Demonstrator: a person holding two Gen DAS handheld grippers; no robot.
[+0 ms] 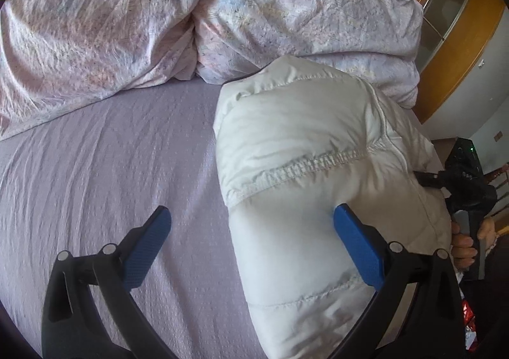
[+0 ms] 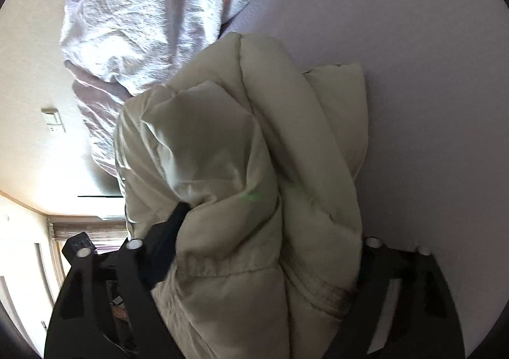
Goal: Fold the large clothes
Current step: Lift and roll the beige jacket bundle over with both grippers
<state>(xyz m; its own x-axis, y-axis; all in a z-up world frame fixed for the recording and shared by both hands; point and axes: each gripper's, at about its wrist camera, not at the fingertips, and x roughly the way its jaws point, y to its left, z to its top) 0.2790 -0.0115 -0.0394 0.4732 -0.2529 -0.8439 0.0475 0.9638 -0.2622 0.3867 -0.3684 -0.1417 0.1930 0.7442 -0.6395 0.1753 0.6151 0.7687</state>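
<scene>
A white puffy down jacket lies folded in a thick bundle on the lilac bed sheet. My left gripper is open, its blue right finger pressed against the jacket's near side and its left finger over bare sheet. My right gripper shows at the jacket's far right edge in the left wrist view. In the right wrist view the jacket fills the space between my right gripper's fingers, which are wide apart around the bundle; the left fingertip digs into the fabric and the right finger is mostly hidden.
A crumpled pink floral duvet is piled along the back of the bed. A wooden wardrobe and wall stand to the right, beyond the bed's edge. A person's hand holds the right gripper handle.
</scene>
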